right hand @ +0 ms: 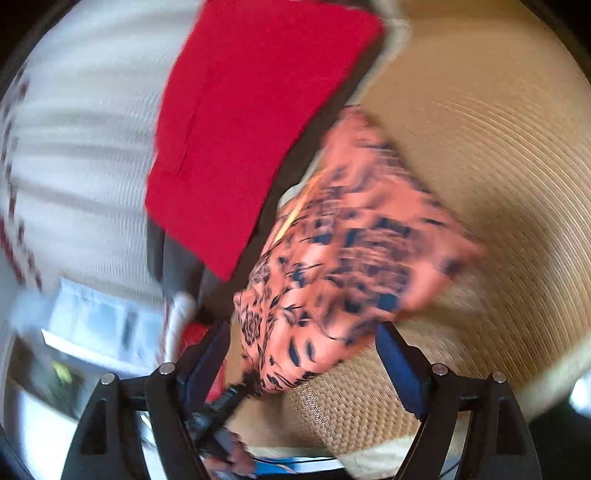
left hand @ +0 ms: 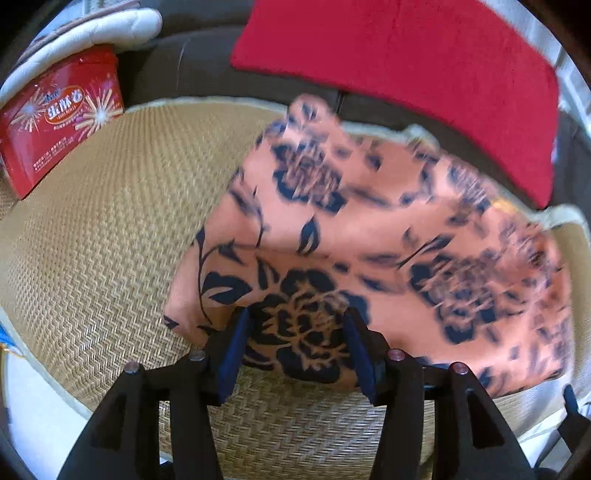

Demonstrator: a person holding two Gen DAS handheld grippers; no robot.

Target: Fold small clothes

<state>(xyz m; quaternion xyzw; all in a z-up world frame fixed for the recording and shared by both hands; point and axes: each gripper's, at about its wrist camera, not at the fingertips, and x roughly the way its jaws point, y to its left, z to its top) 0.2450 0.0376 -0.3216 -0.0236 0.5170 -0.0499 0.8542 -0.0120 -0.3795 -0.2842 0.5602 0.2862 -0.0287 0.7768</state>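
Salmon-orange floral garment (left hand: 354, 236) is lying on the woven straw mat (left hand: 103, 229), spread across its right half, with its far edge running up against the red cushion (left hand: 406, 74). One layer appears to be lying over another near the middle, so a fold seems to be partly made; the blur makes the crease hard to read.

Left gripper (left hand: 299, 350) is pointing steeply down at the near hem. Its jaws are standing apart, straddling the big dark flower print; the blue pads are sitting either side of the cloth edge, not pressing on it. Judgement: nothing is being held here.

Right gripper (right hand: 303, 365) is standing wide apart over the garment's other end (right hand: 332, 258). Cloth is showing between the fingers, but neither pad is touching it. The right wrist view is heavily smeared, so fine contact cannot be confirmed.

Red tin (left hand: 59, 118) with printed lettering is sitting at the mat's far left corner, well apart from the garment and out of the working area. White quilted fabric (left hand: 92, 33) is lying behind it.

Likely next need: both grippers taking fresh hold of an edge to carry the next fold.
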